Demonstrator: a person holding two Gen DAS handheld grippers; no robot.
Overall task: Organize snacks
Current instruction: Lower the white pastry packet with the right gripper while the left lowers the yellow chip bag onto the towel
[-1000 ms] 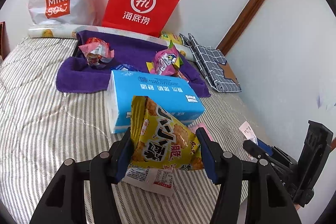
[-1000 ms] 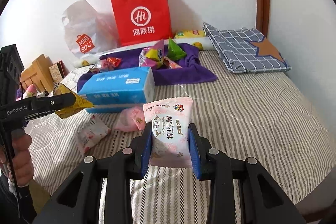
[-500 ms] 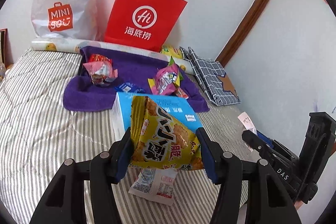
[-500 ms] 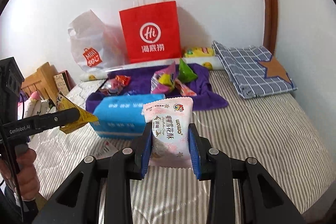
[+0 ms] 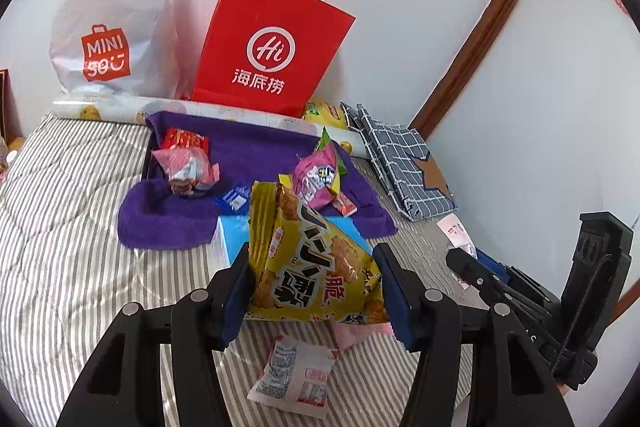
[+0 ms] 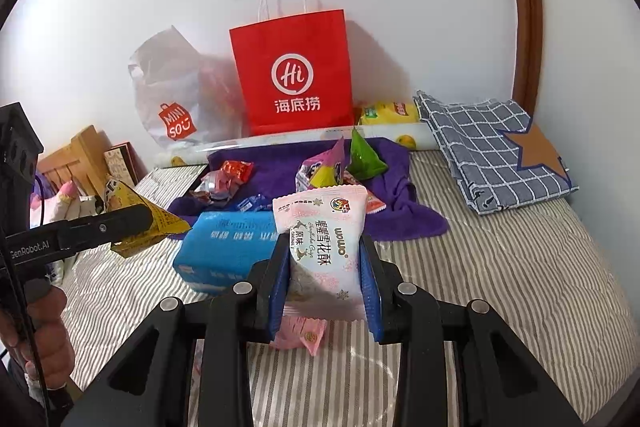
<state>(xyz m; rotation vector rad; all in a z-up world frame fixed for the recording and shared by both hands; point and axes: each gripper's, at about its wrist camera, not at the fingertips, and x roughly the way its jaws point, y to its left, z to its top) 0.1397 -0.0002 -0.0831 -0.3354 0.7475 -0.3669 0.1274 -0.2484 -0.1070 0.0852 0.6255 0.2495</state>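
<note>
Black two-finger left gripper (image 5: 316, 291) with blue pads is clamped on a yellow crinkly snack bag (image 5: 308, 259), held above a grey-and-white striped bedspread (image 5: 60, 247). Black right gripper (image 6: 326, 281), also blue-padded, pinches a pale pink snack packet (image 6: 324, 239) upright between its jaws. A hand (image 6: 44, 339) at the near left grasps the left gripper's handle.

Just beyond both held packets lies a bright blue rectangular tissue pack (image 6: 228, 247). Below the grippers on the bedspread sit a small white wrapped snack (image 5: 296, 375) and a pink wrapped snack (image 6: 300, 337). Farther off, a purple towel (image 5: 248, 155) carries a red-and-pink cluster of snacks (image 5: 184, 163) on its left and a pink-and-green cluster of snacks (image 5: 320, 175) on its right. Against the far wall stand a red paper bag (image 5: 272, 43) with white handles and, left of it, a white plastic shopping bag (image 5: 116, 23). A folded blue checked cloth (image 6: 492, 147) lies far right.
</note>
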